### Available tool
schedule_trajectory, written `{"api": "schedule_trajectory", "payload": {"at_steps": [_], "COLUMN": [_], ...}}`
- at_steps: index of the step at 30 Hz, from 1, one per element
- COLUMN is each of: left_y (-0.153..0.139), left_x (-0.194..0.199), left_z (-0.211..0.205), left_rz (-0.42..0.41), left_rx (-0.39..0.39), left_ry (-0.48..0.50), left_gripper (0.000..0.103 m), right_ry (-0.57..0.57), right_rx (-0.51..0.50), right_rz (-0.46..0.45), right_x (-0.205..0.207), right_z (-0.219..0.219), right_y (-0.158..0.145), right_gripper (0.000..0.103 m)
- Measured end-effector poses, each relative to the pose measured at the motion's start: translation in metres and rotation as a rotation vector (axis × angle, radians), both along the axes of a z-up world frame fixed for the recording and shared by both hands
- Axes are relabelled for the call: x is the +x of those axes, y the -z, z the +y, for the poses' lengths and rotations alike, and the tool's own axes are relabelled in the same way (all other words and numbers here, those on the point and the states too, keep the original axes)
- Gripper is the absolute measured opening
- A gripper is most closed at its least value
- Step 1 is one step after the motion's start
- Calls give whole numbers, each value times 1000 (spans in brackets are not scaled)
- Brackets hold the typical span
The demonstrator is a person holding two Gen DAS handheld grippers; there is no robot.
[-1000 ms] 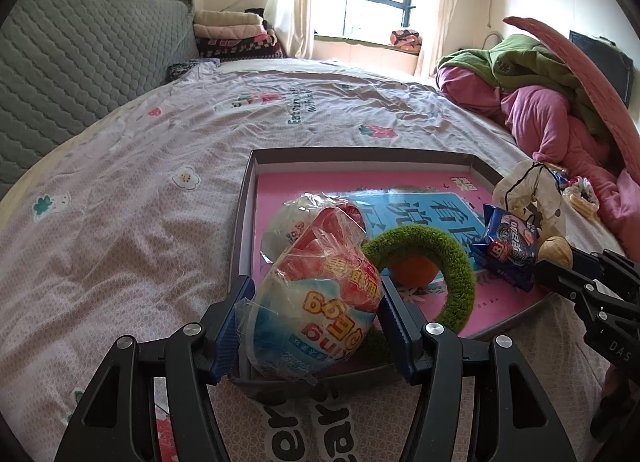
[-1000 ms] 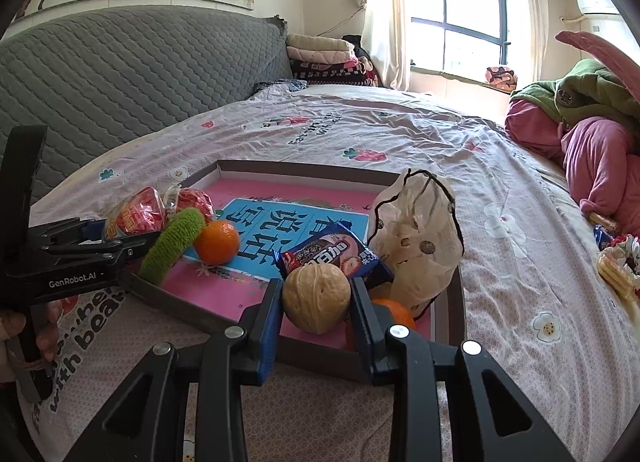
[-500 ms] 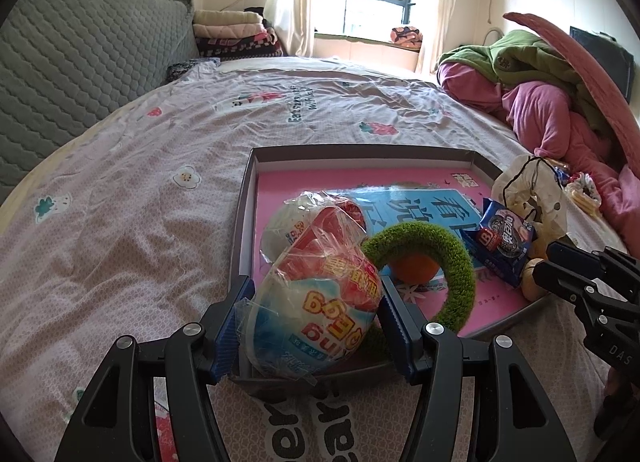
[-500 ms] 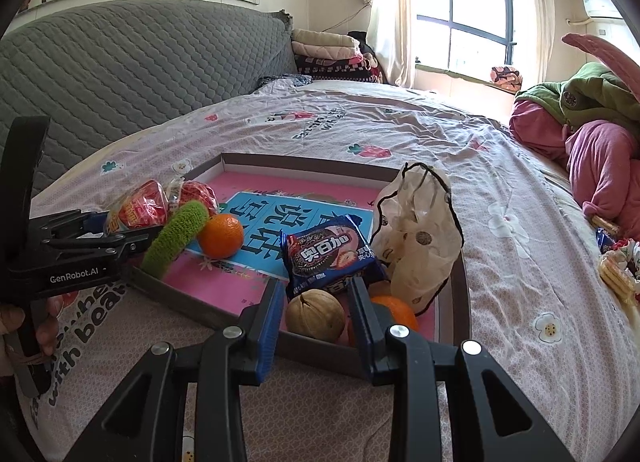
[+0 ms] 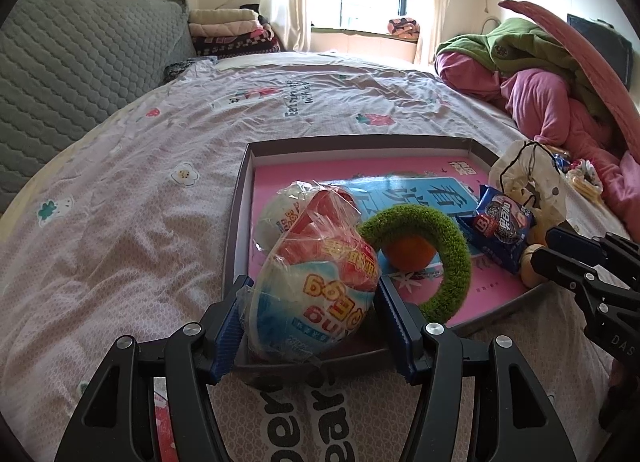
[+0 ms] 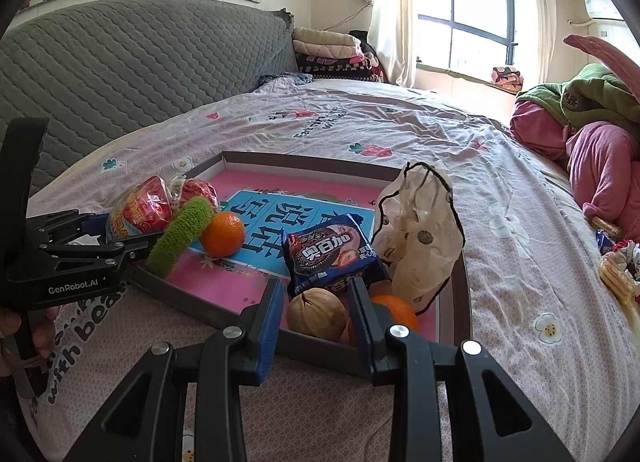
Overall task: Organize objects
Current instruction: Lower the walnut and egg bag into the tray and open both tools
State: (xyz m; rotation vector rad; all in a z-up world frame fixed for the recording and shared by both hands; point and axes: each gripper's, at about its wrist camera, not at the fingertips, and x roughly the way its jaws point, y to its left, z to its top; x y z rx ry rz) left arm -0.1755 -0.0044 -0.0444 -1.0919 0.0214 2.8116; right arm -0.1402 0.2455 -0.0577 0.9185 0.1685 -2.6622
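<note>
Resting on the bed [image 5: 160, 166], a shallow grey-rimmed tray [image 5: 238, 198] with a pink printed floor holds the gathered items. Left gripper [image 5: 311, 308] at the tray's near-left corner — both blue pads pressed against a clear-wrapped snack bag [image 5: 320, 286] with red, white and blue print; bag sits over the near rim. A second, similar bag [image 5: 280, 210] lies just behind it. Green fuzzy ring [image 5: 448, 258] leans beside the held bag, arching over an orange [image 6: 222, 233].

Right gripper [image 6: 313, 308] at the tray's near-right corner — jaws parted, straddling a walnut [image 6: 317, 313] that sits on the tray floor; a small gap shows on the left side, the right pad close to it, contact there unclear. A second orange [image 6: 396, 312] lies just right of the walnut. Blue cookie packet [image 6: 332, 254] directly behind the walnut, with a pale spotted drawstring pouch [image 6: 420, 238] against the tray's right rim.
</note>
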Motion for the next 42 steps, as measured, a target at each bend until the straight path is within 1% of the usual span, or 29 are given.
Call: {"api": "schedule_trajectory", "payload": {"at_steps": [14, 19, 32, 34, 36, 39, 42], "left_y": [-3, -4, -11, -12, -12, -13, -14], "left_x": [3, 6, 17, 18, 20, 21, 21], "left_z": [-3, -7, -7, -7, -6, -5, -4], "left_rz": [-17, -25, -28, -26, -24, -22, -22], "left_rx": [8, 29, 24, 20, 15, 8, 10], "left_ry": [-7, 5, 7, 4, 1, -3, -1], "left_gripper": [63, 63, 64, 64, 64, 65, 69], "right_ry": [-1, -3, 1, 5, 7, 11, 14], "right_rx": [-1, -2, -6, -9, -14, -19, -25], "right_rz": [-4, -9, -11, -10, -9, -9, -10], "right_x": [1, 1, 1, 2, 2, 3, 3], "right_z": [1, 1, 1, 2, 3, 3, 3], "right_y": [0, 0, -1, -2, -3, -5, -6], "right_gripper": [34, 34, 35, 37, 40, 42, 45]}}
